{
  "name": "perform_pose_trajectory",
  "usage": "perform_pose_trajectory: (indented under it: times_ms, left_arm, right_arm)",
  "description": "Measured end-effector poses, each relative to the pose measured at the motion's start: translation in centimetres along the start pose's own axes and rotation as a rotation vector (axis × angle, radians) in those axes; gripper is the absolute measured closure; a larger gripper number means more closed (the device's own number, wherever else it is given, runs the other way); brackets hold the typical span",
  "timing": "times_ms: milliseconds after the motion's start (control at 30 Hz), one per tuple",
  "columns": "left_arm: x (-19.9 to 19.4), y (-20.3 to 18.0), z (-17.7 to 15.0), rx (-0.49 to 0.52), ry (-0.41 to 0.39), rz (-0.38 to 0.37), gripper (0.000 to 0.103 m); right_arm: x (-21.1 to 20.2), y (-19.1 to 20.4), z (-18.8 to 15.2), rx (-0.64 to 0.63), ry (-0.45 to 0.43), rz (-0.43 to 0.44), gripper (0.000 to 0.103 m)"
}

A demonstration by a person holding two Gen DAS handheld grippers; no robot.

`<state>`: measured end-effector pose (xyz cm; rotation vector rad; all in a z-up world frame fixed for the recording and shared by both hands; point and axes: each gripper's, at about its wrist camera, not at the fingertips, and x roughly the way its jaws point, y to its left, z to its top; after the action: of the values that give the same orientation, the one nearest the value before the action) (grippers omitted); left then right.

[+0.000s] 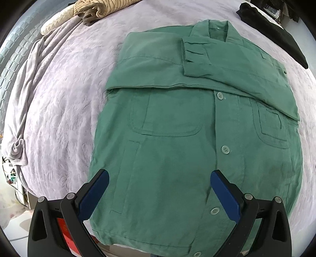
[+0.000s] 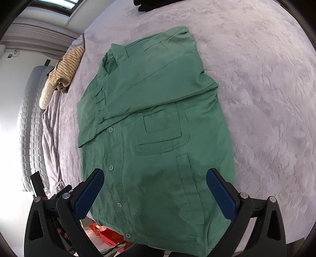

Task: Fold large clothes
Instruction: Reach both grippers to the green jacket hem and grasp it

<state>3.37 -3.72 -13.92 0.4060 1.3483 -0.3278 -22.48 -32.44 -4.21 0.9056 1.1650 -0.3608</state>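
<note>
A green button-up jacket lies flat, front up, on a bed covered by a pale lilac blanket. Both sleeves are folded across its chest below the collar. Its hem hangs at the near bed edge. My left gripper hovers open above the lower left half of the jacket, nothing between its blue pads. In the right wrist view the same jacket fills the middle, and my right gripper is open over its lower right half, holding nothing.
A striped beige garment and a cream pillow lie at the far left of the bed. A black garment rests at the far right. A bunched grey blanket runs along the left edge. Red items sit below the bed edge.
</note>
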Motion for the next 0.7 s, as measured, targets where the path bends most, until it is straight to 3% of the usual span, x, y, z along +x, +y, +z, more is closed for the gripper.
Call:
perform_pose_trajectory:
  times_ms: [467,700]
  left_arm:
    - [2.7,6.5,-5.0,0.039,0.054,-0.040,0.000]
    - [4.5,10.7,-7.7,0.027,0.117,-0.137,0.000]
  right_arm:
    - [5.0,3.1,-7.8,0.087,0.065,-0.009,0.000]
    - [4.7,2.4,-10.7,0.118,0.041,-0.047,0.000]
